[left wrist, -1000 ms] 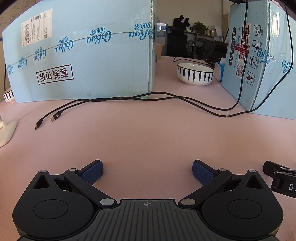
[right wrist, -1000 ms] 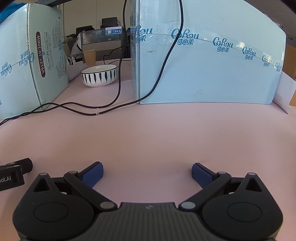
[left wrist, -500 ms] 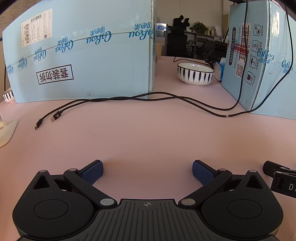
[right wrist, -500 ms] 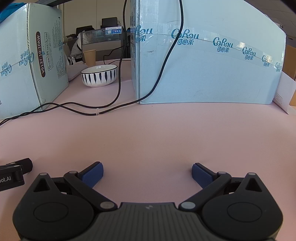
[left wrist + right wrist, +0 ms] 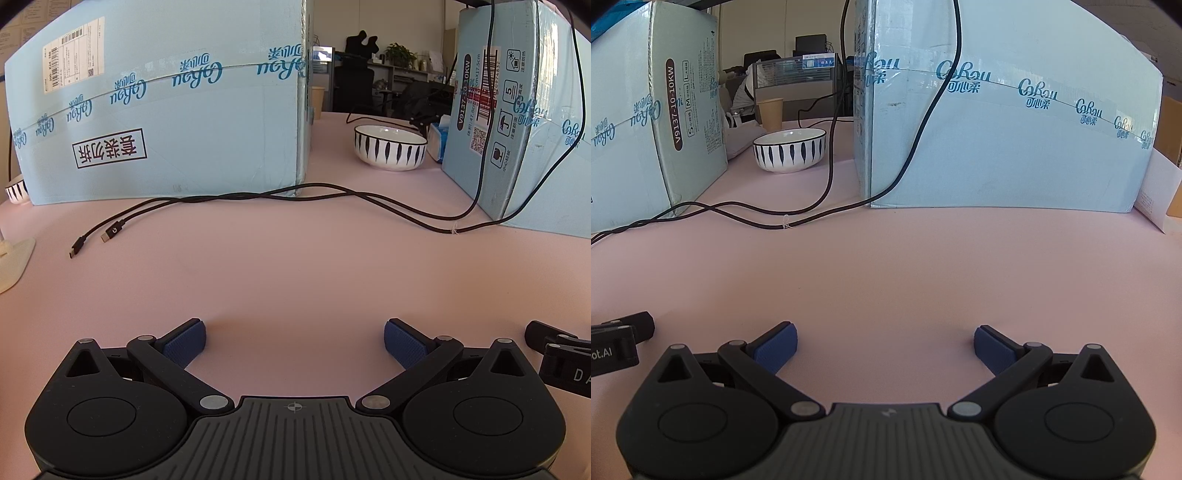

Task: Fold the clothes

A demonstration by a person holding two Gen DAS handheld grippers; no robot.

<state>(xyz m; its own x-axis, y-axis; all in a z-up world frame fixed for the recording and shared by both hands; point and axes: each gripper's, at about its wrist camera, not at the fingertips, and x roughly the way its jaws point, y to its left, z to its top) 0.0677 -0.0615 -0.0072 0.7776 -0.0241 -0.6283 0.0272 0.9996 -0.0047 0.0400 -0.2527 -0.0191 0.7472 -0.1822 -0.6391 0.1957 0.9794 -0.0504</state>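
1. Your left gripper [image 5: 294,341] sits low over the pink table [image 5: 295,266], its jaws spread wide and released, with nothing between the blue pads [image 5: 184,341].
2. Your right gripper [image 5: 885,345] is in the same pose: jaws wide apart, gripping nothing, bare pink surface between the fingers.
3. The two grippers lie side by side; from the left wrist view, the right one's black body shows at the far right edge, and from the right wrist view the left one's body shows at the far left edge.
4. I cannot tell you where the clothes are: neither wrist view shows any garment ahead of or between your fingers.
5. Ahead of your left gripper and to its left stands a large blue carton [image 5: 166,110]; a second blue carton [image 5: 517,122] stands ahead to its right.
6. Two black cables [image 5: 258,195] run across the table in front of the cartons, their plugs [image 5: 94,240] lying ahead-left of the left gripper.
7. A white bowl with dark stripes [image 5: 389,147] rests farther ahead, in the gap between the cartons.
8. From your right gripper, that bowl is ahead-left, with a paper cup [image 5: 771,110] behind it.
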